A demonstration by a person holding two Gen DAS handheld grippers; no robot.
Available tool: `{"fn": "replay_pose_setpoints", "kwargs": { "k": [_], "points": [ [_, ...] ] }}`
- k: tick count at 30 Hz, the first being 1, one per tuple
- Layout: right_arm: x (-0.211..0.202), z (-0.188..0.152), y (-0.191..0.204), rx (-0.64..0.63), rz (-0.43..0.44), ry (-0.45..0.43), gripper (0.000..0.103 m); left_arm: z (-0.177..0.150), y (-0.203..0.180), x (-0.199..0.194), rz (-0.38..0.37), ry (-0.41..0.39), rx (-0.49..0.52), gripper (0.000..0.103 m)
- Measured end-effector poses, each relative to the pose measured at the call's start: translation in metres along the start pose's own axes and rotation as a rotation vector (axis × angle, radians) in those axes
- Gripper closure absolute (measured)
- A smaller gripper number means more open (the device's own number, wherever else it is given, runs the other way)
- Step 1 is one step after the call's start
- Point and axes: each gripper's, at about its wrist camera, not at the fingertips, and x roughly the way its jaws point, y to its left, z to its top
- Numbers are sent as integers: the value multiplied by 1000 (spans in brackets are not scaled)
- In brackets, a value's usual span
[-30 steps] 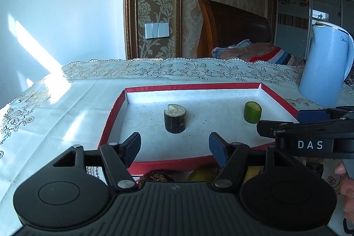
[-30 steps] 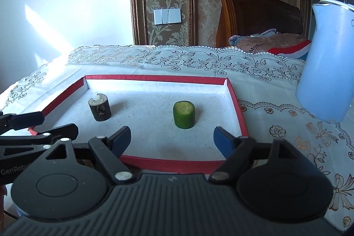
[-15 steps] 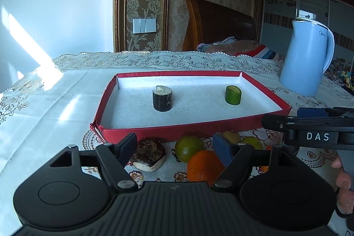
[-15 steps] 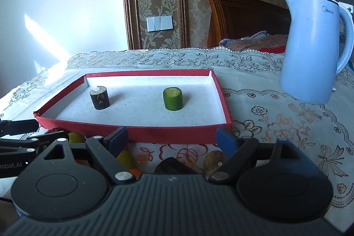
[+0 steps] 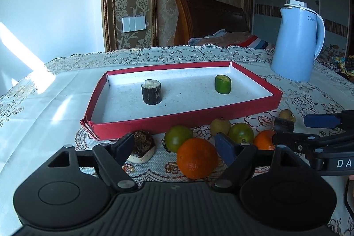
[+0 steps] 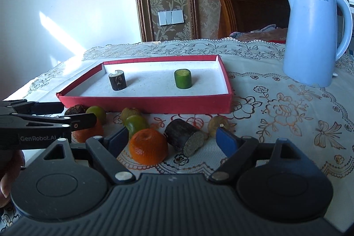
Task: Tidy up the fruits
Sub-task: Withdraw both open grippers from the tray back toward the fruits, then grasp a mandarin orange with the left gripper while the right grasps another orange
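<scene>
A red tray (image 5: pixel 183 121) (image 6: pixel 143 101) with a white floor holds an upright dark stub (image 5: pixel 151 92) (image 6: pixel 117 80) and a green stub (image 5: pixel 223 84) (image 6: pixel 182 79). Loose fruit lies in front of it on the tablecloth. My left gripper (image 5: pixel 176 145) (image 6: pixel 79 113) is low over an orange (image 5: pixel 195 157) and a green fruit (image 5: pixel 178 138); its jaws are opening and no pad touches anything. My right gripper (image 6: pixel 172 139) (image 5: pixel 292 128) is open over a second orange (image 6: pixel 148 146) and a dark stub lying on its side (image 6: pixel 184 136).
A pale blue kettle (image 5: pixel 296 48) (image 6: pixel 314 37) stands right of the tray. More fruit lies before the tray: a dark-topped white piece (image 5: pixel 141 145), a green fruit (image 6: pixel 136 122), a brownish one (image 6: pixel 218 123). The two grippers are side by side. A bed is behind the table.
Both grippers have drawn back from over the tray, so the loose fruit in front of it has come into view. The left jaws stand a little wider.
</scene>
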Motion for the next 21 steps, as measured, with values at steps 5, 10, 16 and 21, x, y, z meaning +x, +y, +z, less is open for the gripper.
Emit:
{"fn": "replay_pose_setpoints", "kwargs": {
  "k": [5,10,16,21],
  "points": [
    [-1,-2,1,-18,3,21,19,-2,-5,5,1,28,34,23],
    [-6,-6,0,-21,6,20,20,-3,-9,9,6,45,54,23],
    [-5,-6,3,-37,16,35,24,-4,-10,12,12,53,65,22],
    [-6,-8,7,-68,32,52,25,-4,-6,11,1,50,59,22]
  ]
}}
